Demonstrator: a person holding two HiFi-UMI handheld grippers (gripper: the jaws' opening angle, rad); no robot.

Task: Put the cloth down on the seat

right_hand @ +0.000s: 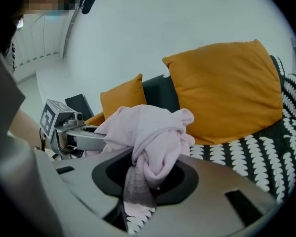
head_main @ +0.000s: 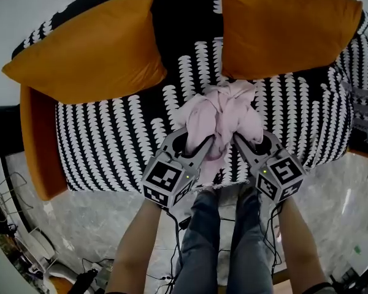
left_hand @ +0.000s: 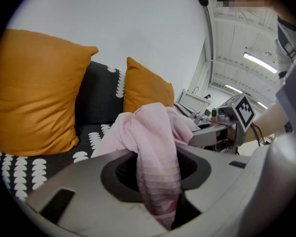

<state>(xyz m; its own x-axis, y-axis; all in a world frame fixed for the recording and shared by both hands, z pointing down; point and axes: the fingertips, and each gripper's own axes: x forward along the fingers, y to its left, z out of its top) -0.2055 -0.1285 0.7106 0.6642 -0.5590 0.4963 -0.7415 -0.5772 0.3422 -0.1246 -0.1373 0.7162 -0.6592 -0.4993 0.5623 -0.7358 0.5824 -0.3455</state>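
Note:
A bunched pale pink cloth (head_main: 221, 118) is held between both grippers over the front middle of the black-and-white patterned sofa seat (head_main: 110, 146). My left gripper (head_main: 202, 146) is shut on the cloth's left lower part, and a fold of cloth (left_hand: 155, 167) hangs down through its jaws. My right gripper (head_main: 239, 141) is shut on the right side, with a twisted knot of cloth (right_hand: 153, 152) pinched in its jaws. The two grippers stand close together, tips pointing toward the sofa back. Whether the cloth touches the seat I cannot tell.
Two orange cushions (head_main: 92, 48) (head_main: 282, 26) lean on the sofa back, left and right of the cloth. Orange armrests (head_main: 40, 139) flank the seat. The person's legs (head_main: 224, 244) stand on a marble floor in front, with cables (head_main: 165, 274) nearby.

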